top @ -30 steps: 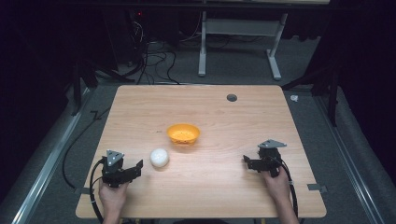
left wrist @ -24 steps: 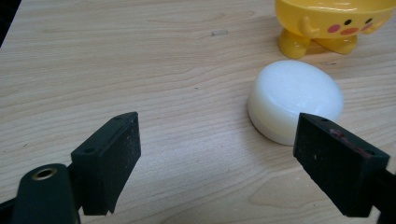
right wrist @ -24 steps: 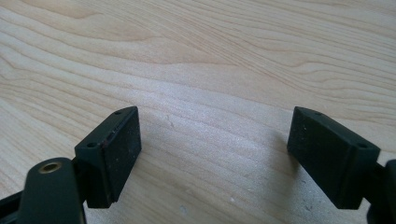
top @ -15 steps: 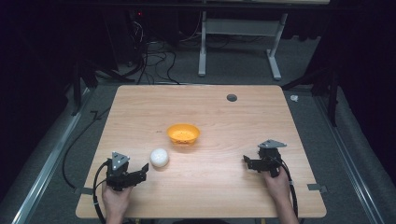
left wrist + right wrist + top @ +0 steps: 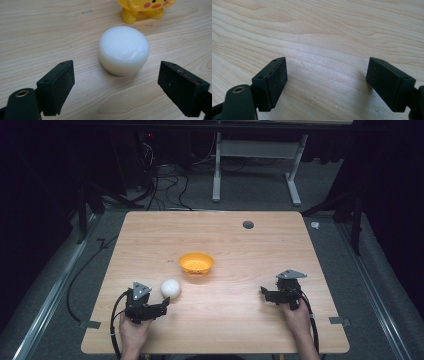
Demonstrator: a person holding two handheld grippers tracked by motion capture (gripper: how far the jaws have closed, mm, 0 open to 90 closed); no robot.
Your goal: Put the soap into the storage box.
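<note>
A white round puck [image 5: 170, 288] lies on the wooden table [image 5: 240, 245], just front-left of a yellow-orange bowl [image 5: 196, 263]. My left gripper [image 5: 162, 306] sits just in front of the puck, open and empty. In the left gripper view the puck [image 5: 124, 50] lies a little beyond the open left gripper [image 5: 120, 86], and the bowl [image 5: 145, 8] stands behind it on small feet with a face painted on it. My right gripper [image 5: 265, 294] rests at the table's front right, far from both. In its own view the right gripper [image 5: 327, 82] is open over bare wood.
A small dark round hole [image 5: 248, 224] marks the table's far right part. A white desk frame [image 5: 250, 150] and cables [image 5: 165, 180] stand on the floor beyond the far edge. Each gripper's cable [image 5: 116, 320] trails off the front edge.
My left gripper has shifted a little to the right and toward the front edge, ending just in front of the puck. The right gripper, puck and bowl have not moved.
</note>
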